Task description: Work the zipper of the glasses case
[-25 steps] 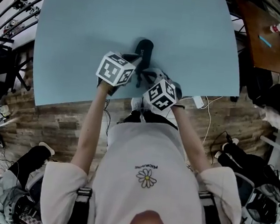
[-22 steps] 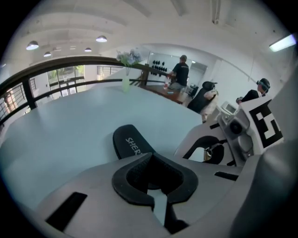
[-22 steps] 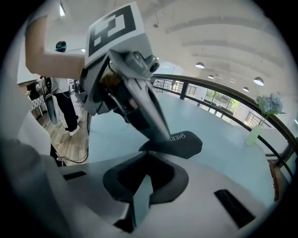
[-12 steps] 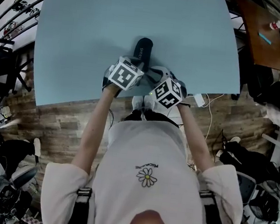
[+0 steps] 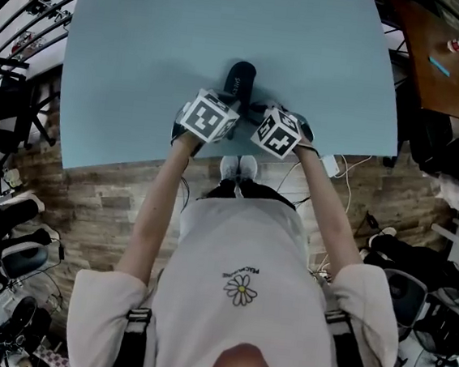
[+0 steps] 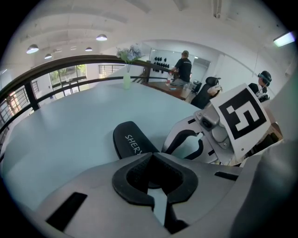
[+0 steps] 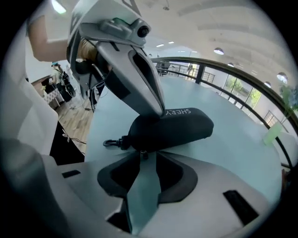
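Left gripper (image 6: 151, 160): we are clamping the glasses case (image 7: 172, 128)
Right gripper (image 7: 142, 160): we are spreading its empty jaws
Meaning: we are lining up on the zipper pull (image 7: 143, 153)

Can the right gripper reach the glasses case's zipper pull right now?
Probably yes. The jaws of the right gripper have just been opening, nothing between them, the zipper pull at their tips. The left gripper rests atop the glasses case, clear of that path.
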Motion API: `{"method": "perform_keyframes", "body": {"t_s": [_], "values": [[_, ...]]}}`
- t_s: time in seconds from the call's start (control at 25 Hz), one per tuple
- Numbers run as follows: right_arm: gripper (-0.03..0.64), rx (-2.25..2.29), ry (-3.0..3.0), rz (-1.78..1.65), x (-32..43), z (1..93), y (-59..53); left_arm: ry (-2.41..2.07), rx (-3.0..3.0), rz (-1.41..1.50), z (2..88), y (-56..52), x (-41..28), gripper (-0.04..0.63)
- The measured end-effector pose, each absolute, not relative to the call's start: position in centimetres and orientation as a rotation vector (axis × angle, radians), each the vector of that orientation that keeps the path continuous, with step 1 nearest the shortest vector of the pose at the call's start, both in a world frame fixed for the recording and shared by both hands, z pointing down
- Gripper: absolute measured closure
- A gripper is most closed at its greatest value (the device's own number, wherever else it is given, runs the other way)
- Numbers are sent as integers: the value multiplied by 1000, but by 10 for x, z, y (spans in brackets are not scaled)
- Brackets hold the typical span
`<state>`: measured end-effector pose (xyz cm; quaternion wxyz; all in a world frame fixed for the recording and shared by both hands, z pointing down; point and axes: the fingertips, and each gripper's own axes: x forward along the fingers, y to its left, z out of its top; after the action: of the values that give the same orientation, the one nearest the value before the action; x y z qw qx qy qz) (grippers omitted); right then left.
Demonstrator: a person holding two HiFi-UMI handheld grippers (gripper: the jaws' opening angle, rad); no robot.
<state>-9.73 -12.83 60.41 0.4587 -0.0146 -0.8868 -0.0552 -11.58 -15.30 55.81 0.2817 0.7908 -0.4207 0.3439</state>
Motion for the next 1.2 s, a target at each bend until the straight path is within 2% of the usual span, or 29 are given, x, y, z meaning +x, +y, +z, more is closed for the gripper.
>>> {"method": "perform_keyframes", "body": {"t_s": [0.12, 0.2, 0.52, 1.2], "values": [[531, -98, -2165, -88, -98, 604, -123, -1129, 2121, 918, 559, -151, -117, 580], [584, -107, -2167, -80, -97, 602, -120, -1134, 2118, 914, 558, -151, -117, 580], [586, 19, -2222, 87, -88, 598, -121, -1147, 2119, 913, 557, -152, -116, 580], [592, 82, -2115, -243, -86, 596, -120, -1159, 2124, 916, 558, -153, -115, 580]]}}
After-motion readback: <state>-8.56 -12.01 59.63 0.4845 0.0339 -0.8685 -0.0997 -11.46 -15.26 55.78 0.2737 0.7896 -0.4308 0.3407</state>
